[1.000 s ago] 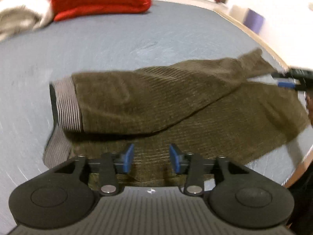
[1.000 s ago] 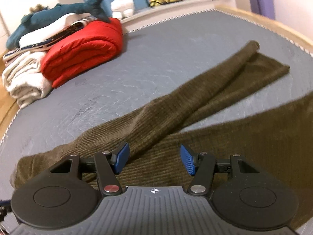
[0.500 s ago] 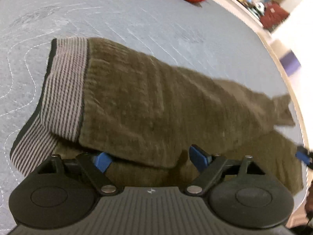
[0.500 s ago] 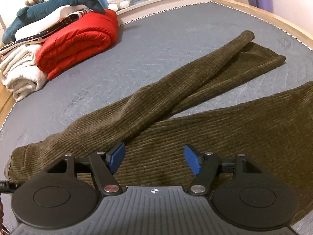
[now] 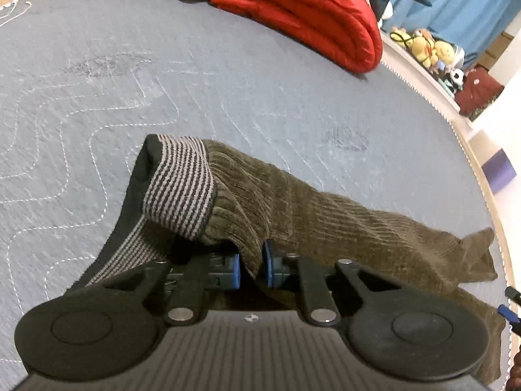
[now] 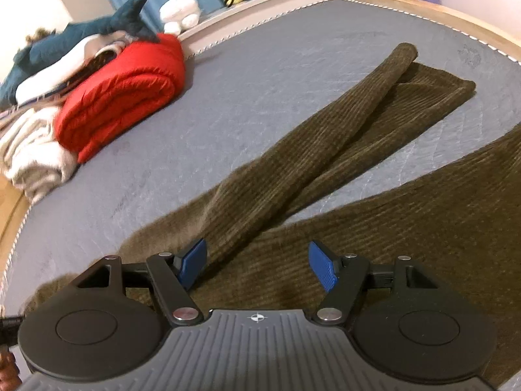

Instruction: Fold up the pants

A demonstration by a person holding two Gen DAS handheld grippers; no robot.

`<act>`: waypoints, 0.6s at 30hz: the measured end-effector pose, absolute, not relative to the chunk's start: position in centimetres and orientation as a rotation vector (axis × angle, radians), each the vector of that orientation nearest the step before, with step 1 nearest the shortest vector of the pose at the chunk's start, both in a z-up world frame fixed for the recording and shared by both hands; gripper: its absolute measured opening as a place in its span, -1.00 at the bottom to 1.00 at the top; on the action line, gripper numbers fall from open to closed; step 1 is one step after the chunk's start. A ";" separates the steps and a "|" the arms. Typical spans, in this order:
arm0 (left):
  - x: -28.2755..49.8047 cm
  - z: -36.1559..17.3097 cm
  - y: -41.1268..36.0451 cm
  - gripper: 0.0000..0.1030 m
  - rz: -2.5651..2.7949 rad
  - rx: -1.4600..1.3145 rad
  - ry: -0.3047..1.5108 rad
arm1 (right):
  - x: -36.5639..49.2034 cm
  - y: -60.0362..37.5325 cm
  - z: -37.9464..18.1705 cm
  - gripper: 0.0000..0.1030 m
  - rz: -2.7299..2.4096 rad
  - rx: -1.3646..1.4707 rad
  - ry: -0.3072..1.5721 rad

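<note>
Now I am closing my left gripper (image 5: 250, 265) on a fold of the olive-brown corduroy pants (image 5: 325, 221) just beside their striped waistband (image 5: 182, 192), lying along the grey quilted mattress's (image 5: 130, 81) near edge; my right gripper (image 6: 259, 265) is hovering spread over the legs (image 6: 325, 150), which I should pinch deeply before lifting evenly.

Grey quilted bed (image 6: 247, 75), pants (image 6: 407, 215), red blanket (image 6: 123, 97)

Pants (image 5: 325, 215) — ribbed corduroy cloth; mattress (image 5: 162, 81) — matt quilted fabric.
</note>
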State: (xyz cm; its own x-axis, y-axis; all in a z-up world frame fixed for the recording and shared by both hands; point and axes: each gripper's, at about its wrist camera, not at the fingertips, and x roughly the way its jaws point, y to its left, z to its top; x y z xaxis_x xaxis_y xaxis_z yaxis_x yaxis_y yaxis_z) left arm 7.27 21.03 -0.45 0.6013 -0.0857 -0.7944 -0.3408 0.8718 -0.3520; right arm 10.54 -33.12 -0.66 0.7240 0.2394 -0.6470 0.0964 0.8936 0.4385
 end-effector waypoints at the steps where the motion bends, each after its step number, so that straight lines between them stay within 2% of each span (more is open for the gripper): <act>1: 7.2 -0.7 21.0 -0.69 0.153 -0.507 0.935 | 10.9 -33.6 -0.3 0.38 0.073 0.473 0.751; 5: 8.1 -1.8 20.2 -0.69 0.150 -0.472 0.997 | 14.4 -36.7 1.2 0.38 -0.026 0.516 0.718; 9: 8.4 -2.3 20.2 -0.69 0.150 -0.478 1.004 | 17.0 -40.5 1.7 0.38 -0.127 0.588 0.602; 11: 8.7 -2.3 20.2 -0.69 0.149 -0.487 1.007 | 17.2 -41.4 0.6 0.38 -0.154 0.557 0.567; 18: 9.8 -3.2 20.8 -0.63 0.166 -0.493 1.033 | 19.7 -43.5 -4.6 0.38 -0.118 0.656 0.642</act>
